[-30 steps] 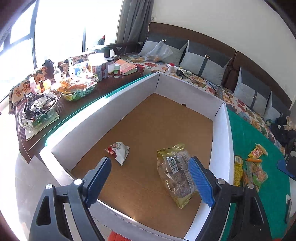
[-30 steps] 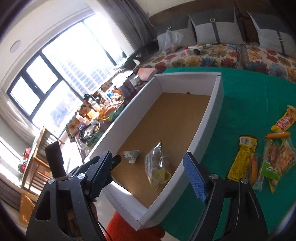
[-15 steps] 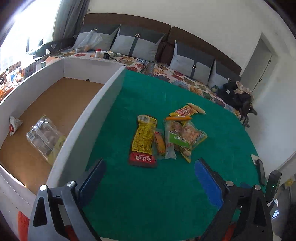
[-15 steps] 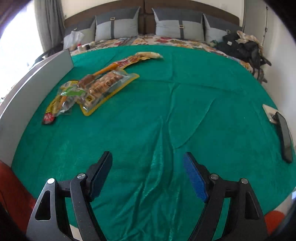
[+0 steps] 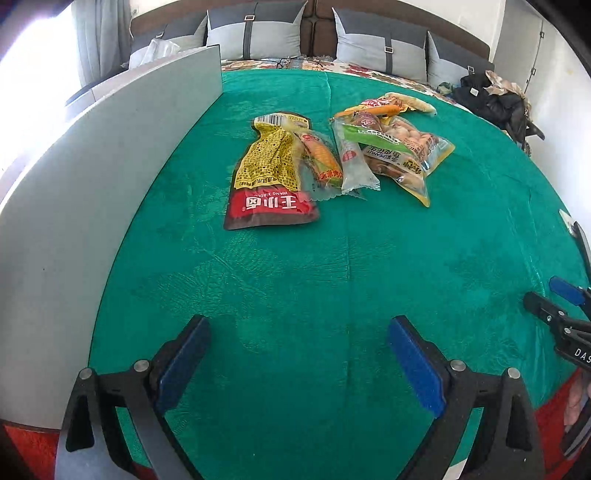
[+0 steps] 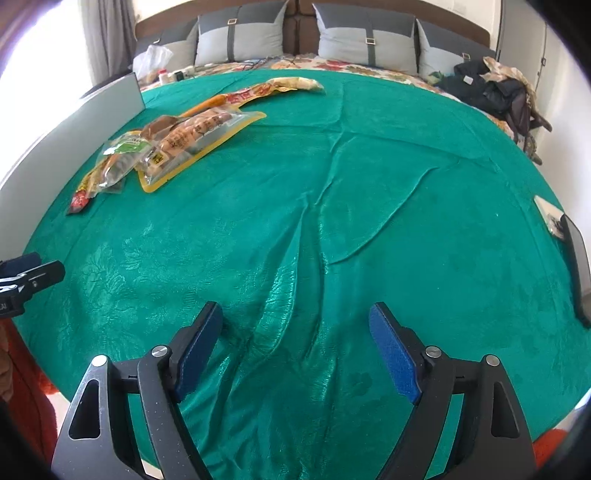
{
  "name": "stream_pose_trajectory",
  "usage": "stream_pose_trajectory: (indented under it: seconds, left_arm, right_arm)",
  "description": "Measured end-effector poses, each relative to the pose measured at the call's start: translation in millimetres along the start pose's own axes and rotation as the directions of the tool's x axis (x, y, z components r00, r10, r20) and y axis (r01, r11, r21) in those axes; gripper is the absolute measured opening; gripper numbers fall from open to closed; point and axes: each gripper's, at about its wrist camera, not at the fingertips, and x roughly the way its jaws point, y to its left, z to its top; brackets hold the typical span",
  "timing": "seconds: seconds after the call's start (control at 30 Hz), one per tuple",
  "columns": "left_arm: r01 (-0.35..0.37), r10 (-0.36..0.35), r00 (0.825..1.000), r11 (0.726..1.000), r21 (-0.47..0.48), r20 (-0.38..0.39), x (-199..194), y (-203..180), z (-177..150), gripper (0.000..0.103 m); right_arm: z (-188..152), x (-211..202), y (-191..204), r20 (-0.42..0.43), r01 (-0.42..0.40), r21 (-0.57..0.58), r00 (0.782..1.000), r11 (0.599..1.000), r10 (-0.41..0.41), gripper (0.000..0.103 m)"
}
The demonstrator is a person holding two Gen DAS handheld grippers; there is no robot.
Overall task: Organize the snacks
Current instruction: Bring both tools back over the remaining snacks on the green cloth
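Both tongs hang wide over the green cloth (image 5: 332, 277), nothing between them: the left tongs (image 5: 297, 338) have just been opening, and the right tongs (image 6: 295, 325) too. Farther on the desk lie the snacks, just beside the white box (image 5: 92, 192): a yellow-and-red pouch (image 5: 269, 173), a clear corn pack (image 5: 319, 162), a clear stick pack (image 5: 354, 162) and a yellow-edged peanut bag (image 5: 402, 151), overlapping. Cushions (image 5: 255, 33) stand at the back.
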Motion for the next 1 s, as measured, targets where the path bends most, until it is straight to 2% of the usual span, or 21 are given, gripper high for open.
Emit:
stream_pose_trajectory:
  seconds: [0.07,0.13,0.5,1.0]
  left_arm:
    - [-0.026,0.026,1.000,0.999,0.032,0.006,1.6,-3.9,-3.6,0.096]
    - [-0.026,0.026,1.000,0.999,0.029,0.015,2.2,-2.2,-6.4,0.103]
    - [-0.023,0.020,0.999,0.998,0.054,0.048,2.8,-0.9,-8.7,0.103]
    - [-0.022,0.019,0.999,0.998,0.056,0.048,3.3,-1.2,-9.3,0.103]
  right_arm:
    - [-0.5,1.2,3.1,0.001,0.003,-0.005,1.000,1.000,-0.003,0.091]
    - [-0.4,1.7,4.4,0.001,0.004,-0.002,1.000,1.000,-0.004,0.092]
    - [-2.0,2.7,8.1,0.028,0.002,-0.015,1.000,1.000,-0.002,0.098]
    - [-1.4,2.7,8.1,0.030,0.001,-0.019,1.000,1.000,0.000,0.098]
